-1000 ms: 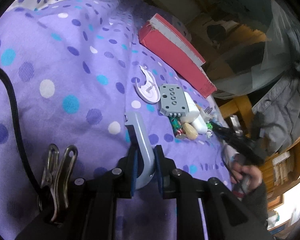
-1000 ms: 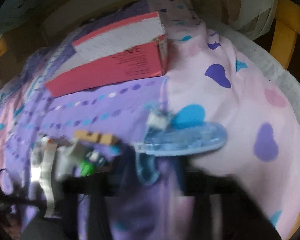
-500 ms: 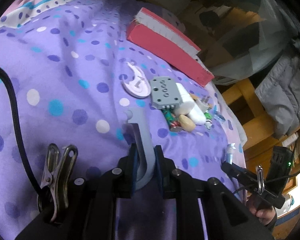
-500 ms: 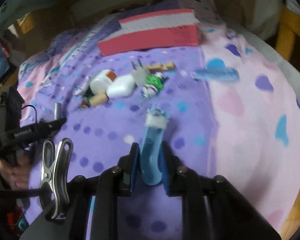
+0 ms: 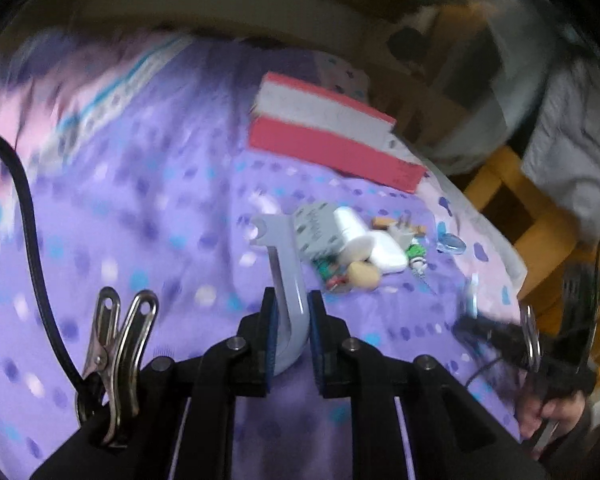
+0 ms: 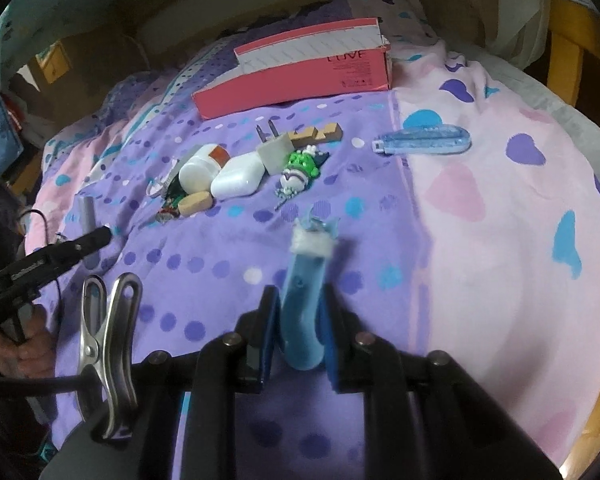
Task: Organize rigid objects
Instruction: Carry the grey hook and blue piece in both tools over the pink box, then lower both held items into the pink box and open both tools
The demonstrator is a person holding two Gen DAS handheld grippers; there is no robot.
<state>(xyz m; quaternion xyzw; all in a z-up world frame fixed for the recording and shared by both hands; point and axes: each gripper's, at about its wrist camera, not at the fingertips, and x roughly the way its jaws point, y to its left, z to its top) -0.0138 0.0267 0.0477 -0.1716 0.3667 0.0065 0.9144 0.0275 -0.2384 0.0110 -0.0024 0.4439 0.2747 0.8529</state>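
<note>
My left gripper (image 5: 291,320) is shut on a grey curved plastic hook (image 5: 284,264), held above the purple dotted bedspread (image 5: 140,240). My right gripper (image 6: 300,320) is shut on a blue tube with a white band (image 6: 304,300). Beyond both lies a pile: a white bottle (image 6: 200,168), a white case (image 6: 236,178), a plug adapter (image 6: 276,152), a green toy (image 6: 300,168), a wooden oval (image 6: 196,203) and a grey block (image 5: 314,230). In the right wrist view the left gripper (image 6: 96,238) shows at the left, with the grey hook (image 6: 87,212) sticking up.
A red and white box (image 6: 300,68) lies behind the pile. A flat blue clip (image 6: 420,142) rests on the pink part of the cover, right of the pile. A wooden chair (image 5: 512,200) stands beyond the bed's right edge. A person's hand (image 6: 16,352) holds the left gripper's handle.
The left gripper has risen and rolled with the grey hook in it. The right gripper drew back from the blue clip with the blue tube, then kept still.
</note>
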